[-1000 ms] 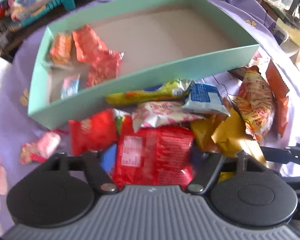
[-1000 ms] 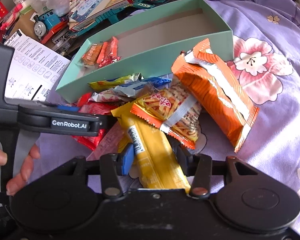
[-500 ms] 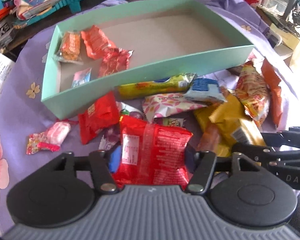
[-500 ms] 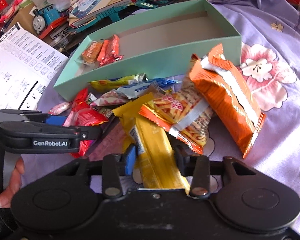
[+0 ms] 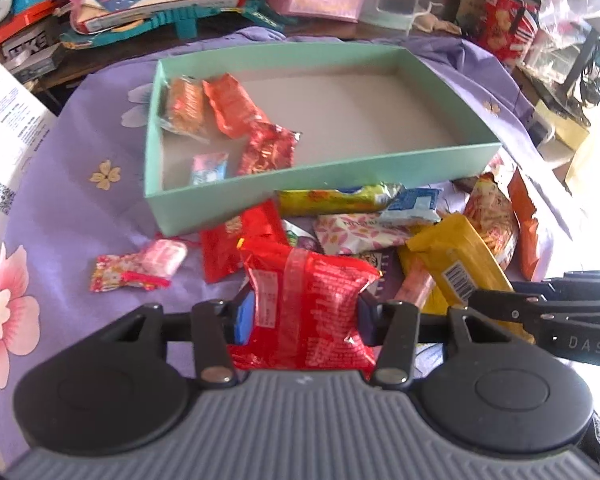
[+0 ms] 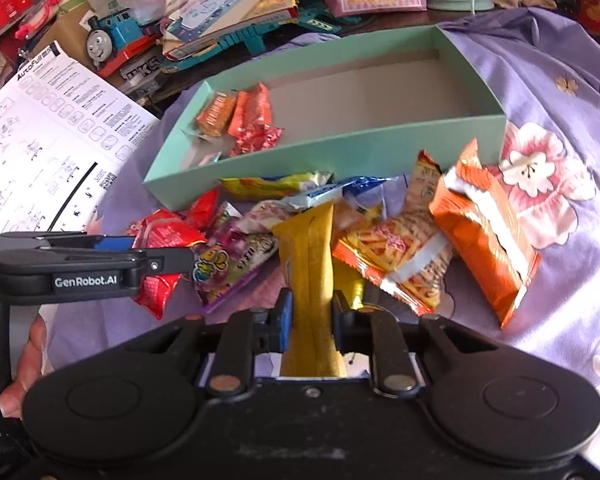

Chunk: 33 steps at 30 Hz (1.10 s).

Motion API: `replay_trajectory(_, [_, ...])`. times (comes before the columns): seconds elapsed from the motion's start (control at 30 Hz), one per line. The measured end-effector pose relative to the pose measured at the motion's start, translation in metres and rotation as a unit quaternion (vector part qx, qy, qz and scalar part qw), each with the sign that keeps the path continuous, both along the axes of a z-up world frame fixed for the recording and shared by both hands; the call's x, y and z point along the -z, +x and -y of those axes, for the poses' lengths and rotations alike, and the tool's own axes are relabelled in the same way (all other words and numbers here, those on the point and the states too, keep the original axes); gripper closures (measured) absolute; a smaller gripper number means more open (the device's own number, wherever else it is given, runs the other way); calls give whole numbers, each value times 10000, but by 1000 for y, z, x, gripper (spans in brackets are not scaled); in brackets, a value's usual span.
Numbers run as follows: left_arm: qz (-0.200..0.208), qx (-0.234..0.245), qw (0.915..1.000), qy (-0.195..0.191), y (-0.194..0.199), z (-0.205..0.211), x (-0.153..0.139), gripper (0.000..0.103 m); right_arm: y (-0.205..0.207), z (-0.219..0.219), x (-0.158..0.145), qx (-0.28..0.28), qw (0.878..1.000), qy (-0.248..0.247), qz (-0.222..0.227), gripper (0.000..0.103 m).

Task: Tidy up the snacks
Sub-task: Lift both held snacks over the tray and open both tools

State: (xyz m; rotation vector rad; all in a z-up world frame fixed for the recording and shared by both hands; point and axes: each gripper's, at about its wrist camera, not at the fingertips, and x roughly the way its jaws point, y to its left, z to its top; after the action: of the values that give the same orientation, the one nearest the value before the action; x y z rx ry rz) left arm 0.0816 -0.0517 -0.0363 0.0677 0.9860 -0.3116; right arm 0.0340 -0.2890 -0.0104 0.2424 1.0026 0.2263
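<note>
Mint-green box (image 5: 228,208) lies ahead of both claws, long axis crosswise; left claw (image 5: 300,316), nearer its filled end, is closing w/ red snack packet (image 5: 308,300) between pads, right claw (image 6: 310,316) clamped on yellow bar (image 6: 310,256).

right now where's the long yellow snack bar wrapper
The long yellow snack bar wrapper is clamped between the right gripper fingers, low and central in the right wrist view, in front of the shallow mint-green cardboard box, with the striped orange chip bag to its right.
</note>
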Motion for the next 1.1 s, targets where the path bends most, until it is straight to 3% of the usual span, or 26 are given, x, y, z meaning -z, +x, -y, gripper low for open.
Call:
replay_trajectory(0.23, [-99,-99,9999,-89,-3,-11,7,55,8,-17,13,-42,9995,-250,-172,83])
replay_trajectory(0.3, [-109,-96,9998,-103,-4,-13,9,55,13,-22,17,-25,9992,-326,-234,76])
replay_trajectory(0.43, [-141,-119,9997,-138,-4,-16,11,55,17,-29,21,-15,9987,-450,-221,72])
replay_trajectory(0.57, [-216,-135,9995,-182,-3,-18,15,55,21,-38,24,-29,9984,-523,-205,55])
replay_trajectory(0.67, [-232,-124,9995,-202,-3,-19,17,54,21,-49,23,-79,9972,-723,-146,53])
replay_trajectory(0.77, [-240,-130,9993,-253,-2,-23,18,54,19,-57,22,-152,9953,-947,-101,53])
replay_trajectory(0.8, [-249,-137,9992,-270,-2,-24,19,54,19,-60,23,-197,9944,-1034,-103,61])
replay_trajectory(0.9, [-241,-140,9991,-315,-2,-27,18,54,20,-67,22,-260,9924,-1197,-73,71])
replay_trajectory(1.1, [-89,-103,9988,-479,-2,-33,5,55,21,-58,0,-168,9963,-841,-55,83])
